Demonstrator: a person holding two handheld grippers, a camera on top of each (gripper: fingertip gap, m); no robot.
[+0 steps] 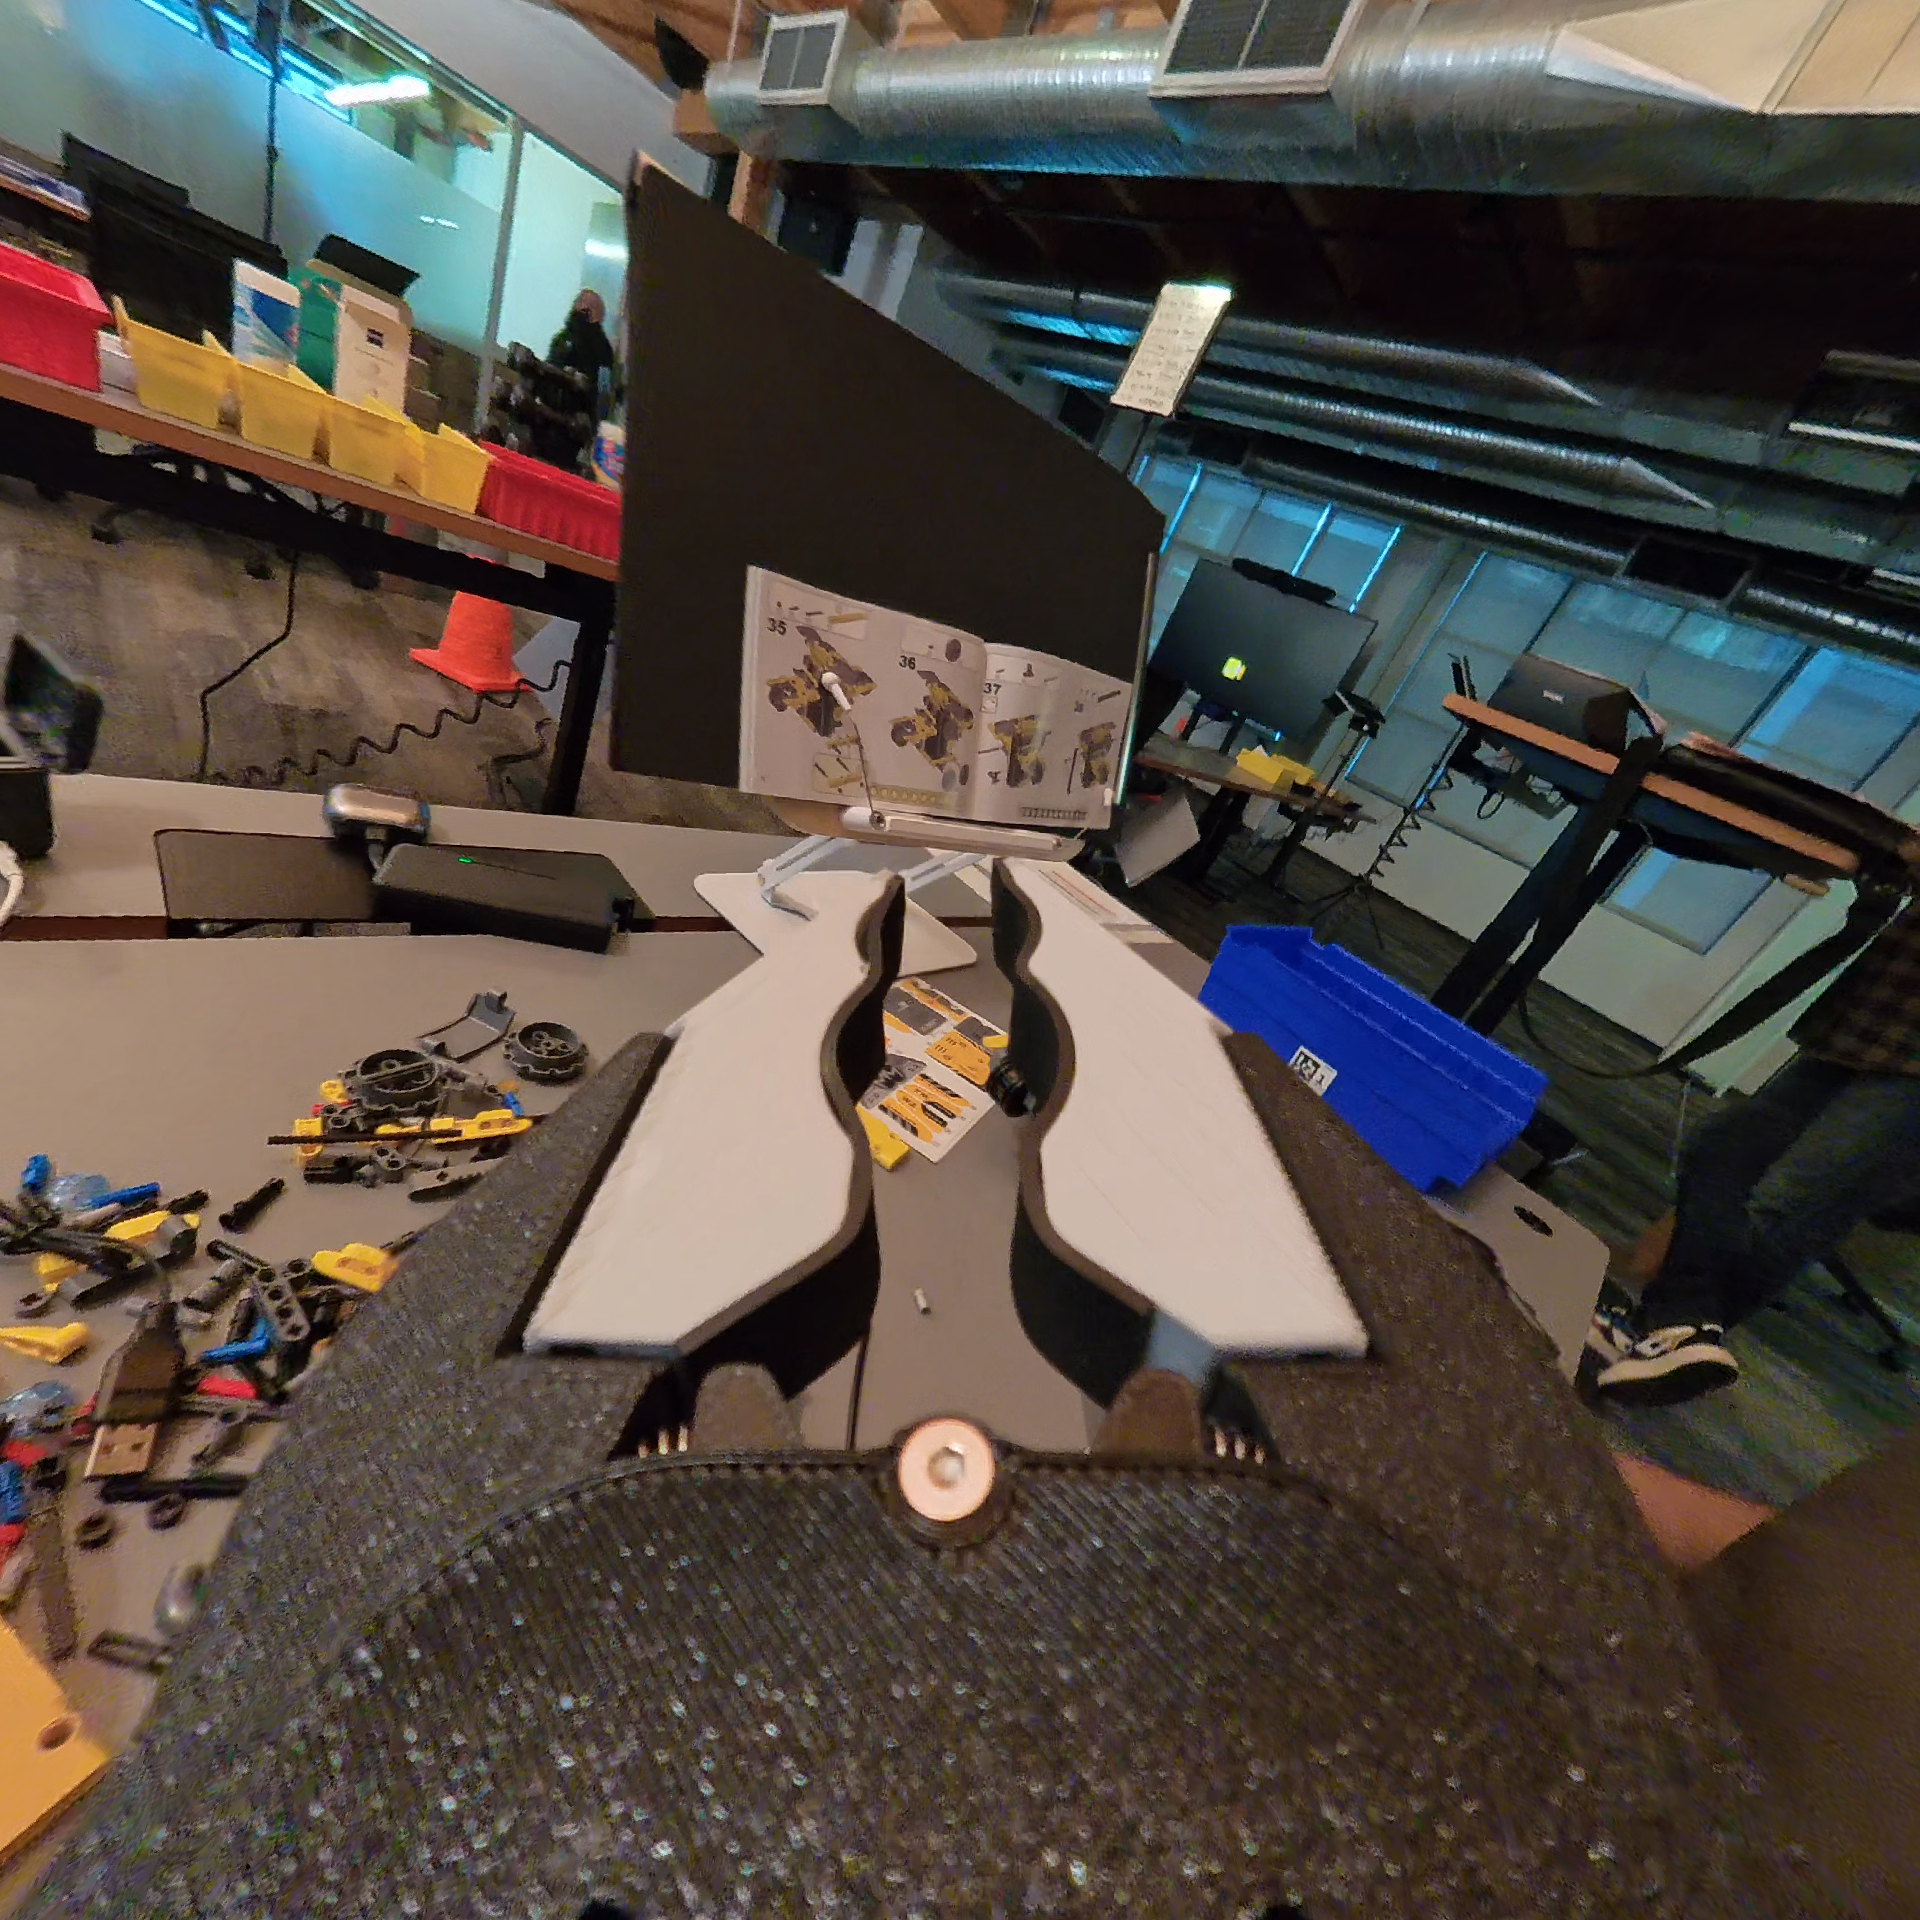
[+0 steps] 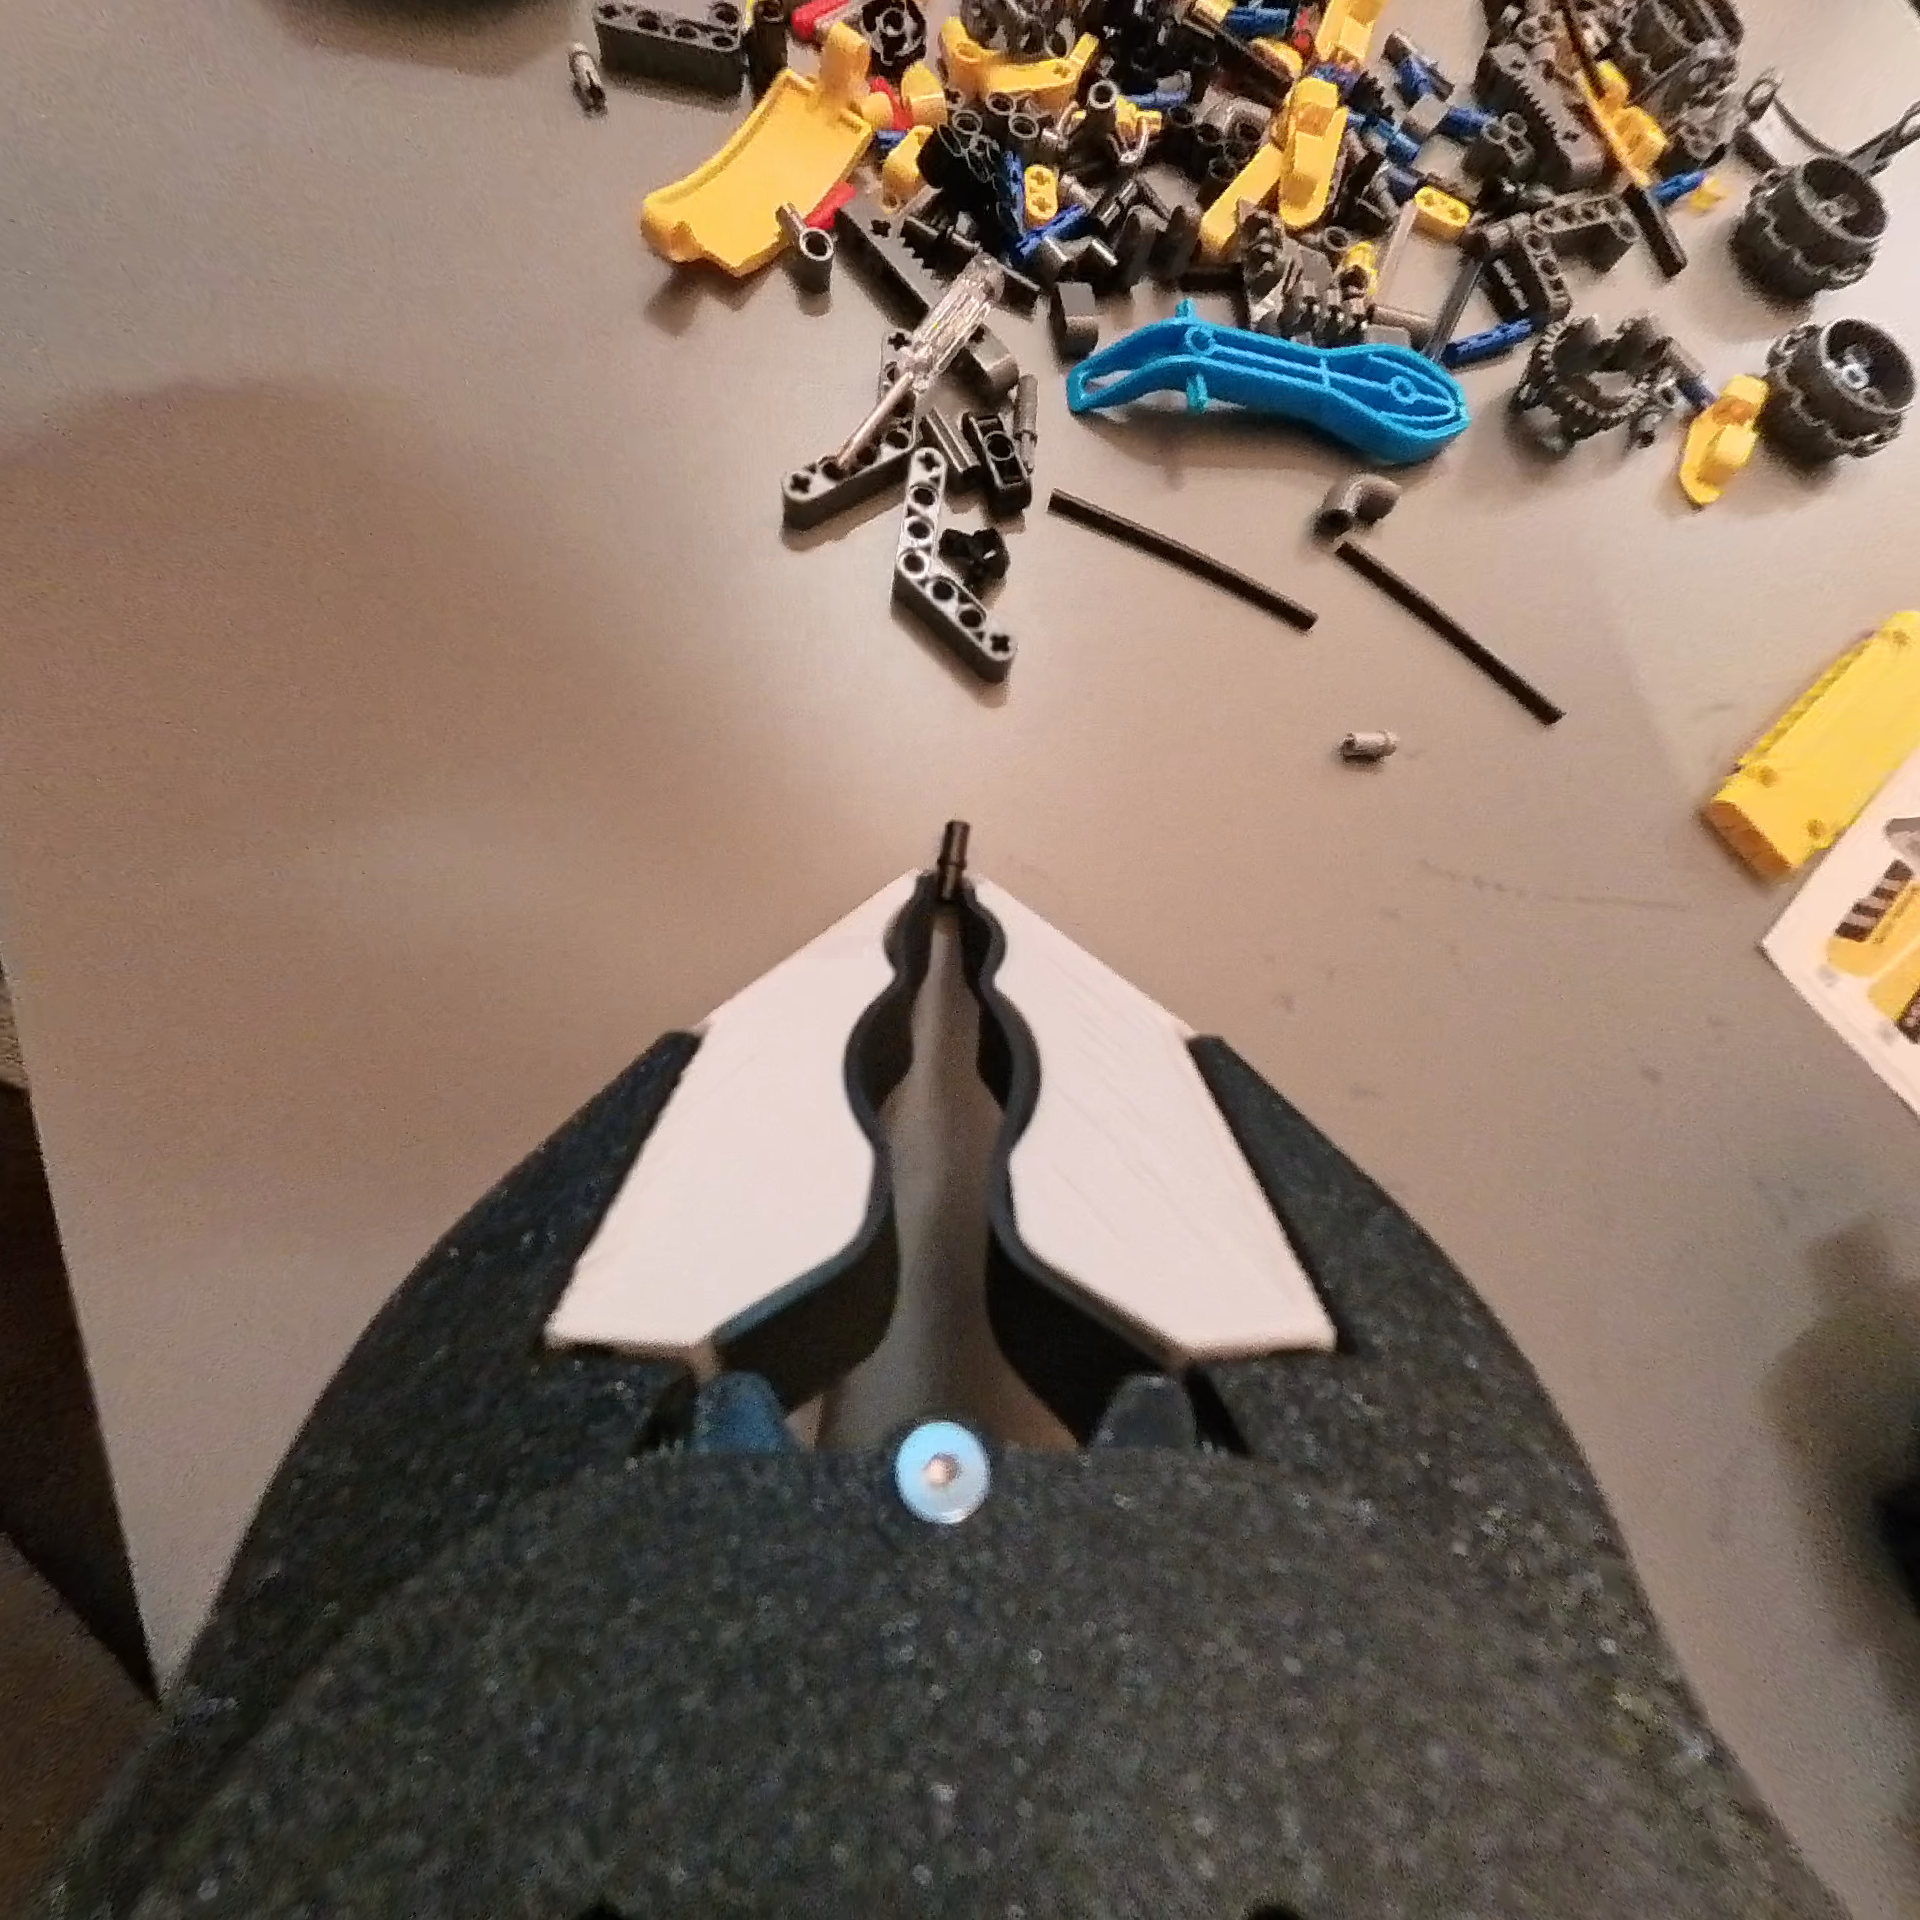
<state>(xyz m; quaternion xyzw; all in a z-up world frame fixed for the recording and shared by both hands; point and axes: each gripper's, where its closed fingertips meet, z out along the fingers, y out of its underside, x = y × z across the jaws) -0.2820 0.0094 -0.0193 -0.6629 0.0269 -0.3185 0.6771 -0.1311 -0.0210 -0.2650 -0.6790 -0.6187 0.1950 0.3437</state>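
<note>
Nearest the lens in each view sits the speckled black body of the tongs, with two pale fingers reaching forward. On the right gripper (image 2: 952,873) the fingers are pressed together at the tips, pinching a small black pin (image 2: 953,844) that pokes out beyond them above bare table. The left gripper (image 1: 945,883) stands spread and holds nothing; between its fingers show a sticker sheet (image 1: 935,1070) in yellow and black and a tiny grey peg (image 1: 920,1299) lying on the table.

Ahead of the right gripper, well apart from the pin, lies a pile of building-toy parts (image 2: 1247,156) in black, yellow and blue, with a light-blue plastic tool (image 2: 1273,390) at its near edge, two thin black rods (image 2: 1179,559) beside it, and a yellow panel (image 2: 1818,743) at the right edge. Nothing lies between the pin and the pile but open tabletop.

Left of the left gripper is a scatter of loose parts (image 1: 208,1226). Beyond its tips an open instruction booklet (image 1: 930,701) rests on a stand before a black board (image 1: 862,457), and a blue bin (image 1: 1371,1049) sits to the right.

Grey table (image 2: 416,675) carries everything; the room behind has exposed ducts, other desks, and four yellow bins (image 1: 301,410) on a far bench.
</note>
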